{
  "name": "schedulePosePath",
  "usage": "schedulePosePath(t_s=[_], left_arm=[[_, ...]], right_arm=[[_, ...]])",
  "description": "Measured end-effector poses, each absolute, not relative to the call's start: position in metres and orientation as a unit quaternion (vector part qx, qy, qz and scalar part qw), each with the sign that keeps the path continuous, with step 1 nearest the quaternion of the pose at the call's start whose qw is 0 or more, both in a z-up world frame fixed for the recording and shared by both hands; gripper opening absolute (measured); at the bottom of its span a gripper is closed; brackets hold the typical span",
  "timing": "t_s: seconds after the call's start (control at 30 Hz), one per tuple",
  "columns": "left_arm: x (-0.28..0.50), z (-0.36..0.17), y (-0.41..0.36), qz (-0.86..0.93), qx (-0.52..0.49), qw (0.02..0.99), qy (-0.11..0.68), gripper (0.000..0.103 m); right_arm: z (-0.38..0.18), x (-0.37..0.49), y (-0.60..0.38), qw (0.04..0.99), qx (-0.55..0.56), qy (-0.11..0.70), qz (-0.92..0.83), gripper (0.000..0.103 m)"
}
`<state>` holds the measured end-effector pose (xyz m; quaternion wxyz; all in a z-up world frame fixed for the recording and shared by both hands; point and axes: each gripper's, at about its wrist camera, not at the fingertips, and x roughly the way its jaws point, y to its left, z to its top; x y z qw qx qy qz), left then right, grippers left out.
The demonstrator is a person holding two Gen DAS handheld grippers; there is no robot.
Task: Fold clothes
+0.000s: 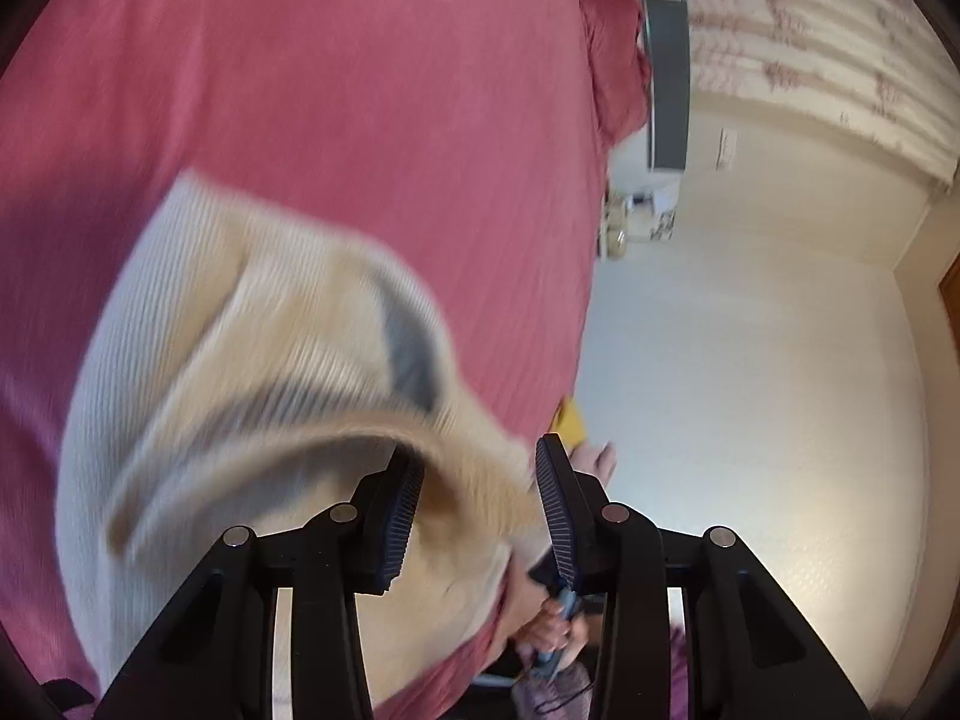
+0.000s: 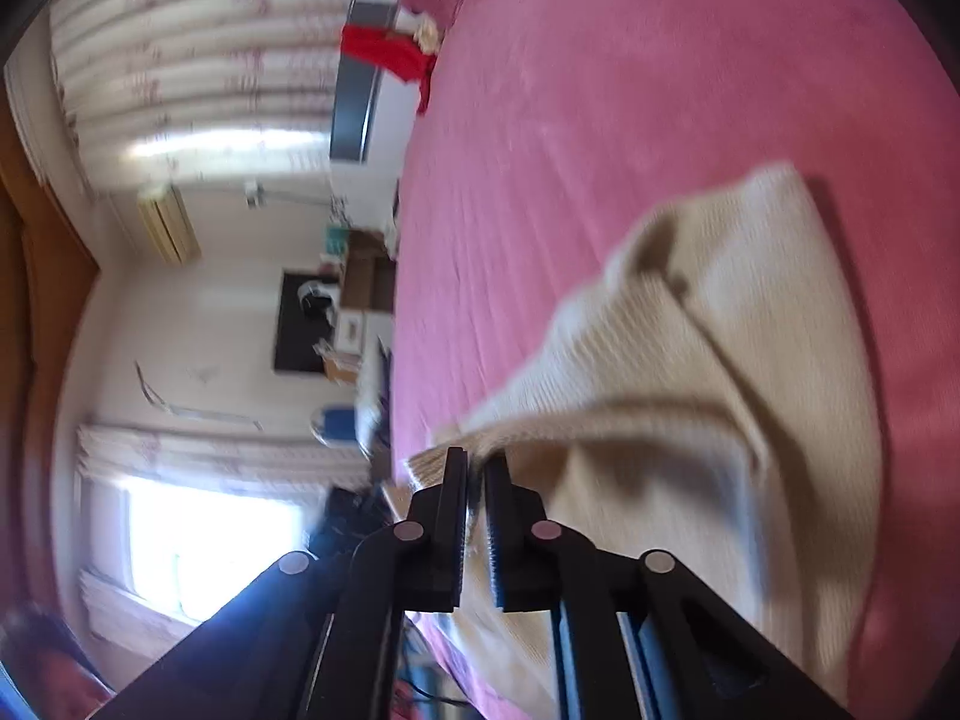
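the cream ribbed knit sweater (image 2: 690, 360) lies unfolded on the pink bedspread (image 2: 600, 120) – the fold is only starting. the right gripper (image 2: 474, 480) pinches its hem at 6 o'clock; the left gripper (image 1: 477, 498) is half open around an edge, not pressing.

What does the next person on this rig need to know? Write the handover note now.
Right gripper: shut on the near edge of the sweater.
Left gripper: jaws partly apart with a fold of the sweater between them; no firm pinch visible, so open.
The cream sweater lies rumpled on the pink bed cover.
Done: one edge gripped.
Left: secure the left grip, then make the fold and flatten it.
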<state>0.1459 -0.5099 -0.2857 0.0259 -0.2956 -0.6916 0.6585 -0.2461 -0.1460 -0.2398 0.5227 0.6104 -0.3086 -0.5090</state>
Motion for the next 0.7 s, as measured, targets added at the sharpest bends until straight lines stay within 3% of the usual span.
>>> schedulePosePath(t_s=[0.07,0.1,0.13,0.2,0.33,0.5,0.6,0.7], left_arm=[[0.141,-0.286,-0.523,0.654,-0.279,0.010,-0.703,0.041],[0.139,-0.288,-0.530,0.649,-0.276,-0.004,-0.709,0.047],[0.136,-0.289,-0.535,0.645,-0.272,-0.014,-0.714,0.051],[0.134,-0.290,-0.545,0.648,-0.270,-0.039,-0.712,0.059],[0.135,-0.279,-0.540,0.672,-0.295,-0.073,-0.675,0.061],[0.133,-0.277,-0.490,0.693,-0.345,-0.034,-0.632,0.067],[0.134,-0.286,-0.459,0.703,-0.385,-0.026,-0.597,0.066],[0.139,-0.283,-0.454,0.726,-0.370,-0.039,-0.579,0.066]], right_arm=[[-0.244,-0.258,-0.152,0.505,0.610,-0.327,-0.516,0.014],[-0.249,-0.265,-0.152,0.489,0.614,-0.333,-0.523,0.023],[-0.255,-0.272,-0.153,0.472,0.618,-0.338,-0.530,0.026],[-0.264,-0.283,-0.153,0.443,0.628,-0.349,-0.537,0.029],[-0.262,-0.286,-0.149,0.432,0.623,-0.350,-0.550,0.034],[-0.241,-0.264,-0.147,0.474,0.600,-0.326,-0.555,0.037],[-0.241,-0.230,-0.155,0.513,0.629,-0.276,-0.515,0.038],[-0.252,-0.221,-0.149,0.480,0.646,-0.210,-0.555,0.034]])
